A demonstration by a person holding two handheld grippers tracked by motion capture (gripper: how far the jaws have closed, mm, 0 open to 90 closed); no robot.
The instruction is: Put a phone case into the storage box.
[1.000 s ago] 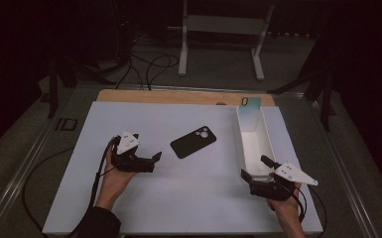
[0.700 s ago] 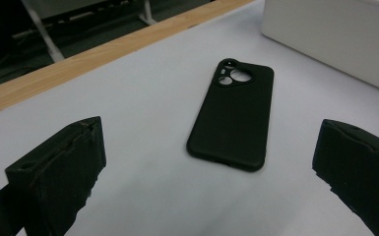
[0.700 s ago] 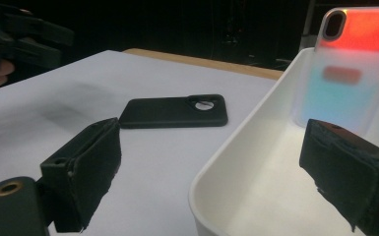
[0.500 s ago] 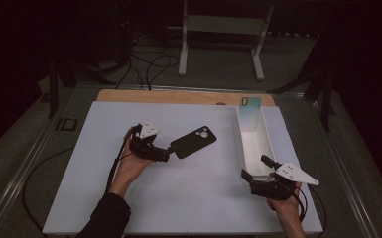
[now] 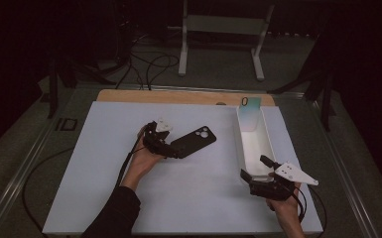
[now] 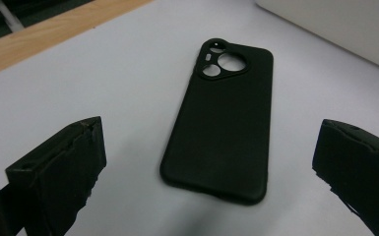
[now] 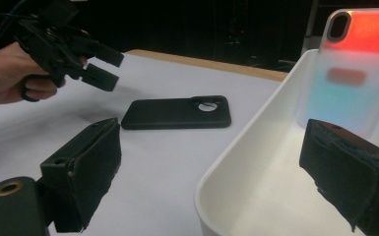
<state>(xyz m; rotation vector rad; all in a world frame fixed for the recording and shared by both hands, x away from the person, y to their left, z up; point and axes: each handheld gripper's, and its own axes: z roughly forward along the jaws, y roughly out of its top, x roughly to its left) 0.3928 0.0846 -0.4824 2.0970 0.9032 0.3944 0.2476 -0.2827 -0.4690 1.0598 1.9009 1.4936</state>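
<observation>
A black phone case (image 5: 196, 141) (image 6: 221, 128) lies back up on the white board, its camera cutout at the far end. My left gripper (image 5: 171, 148) (image 6: 211, 142) is open just short of the case's near end, a jaw on each side, touching nothing. The same gripper (image 7: 96, 64) hovers above the board left of the case (image 7: 177, 113). My right gripper (image 5: 254, 167) (image 7: 211, 162) is open and empty at the near end of a long white tray (image 5: 265, 144) (image 7: 256, 147). A translucent teal-to-red phone case (image 5: 250, 111) (image 7: 354, 73) leans upright against the tray's far end.
The white board (image 5: 104, 163) covers most of the table, with a wooden strip (image 5: 178, 96) along its far edge. A metal stand (image 5: 223, 29) and cables lie on the dark floor beyond. Cables trail from both grippers towards the near side.
My left gripper has moved right and away from the person, up to the near end of the black case. The right gripper and both cases have stayed put.
</observation>
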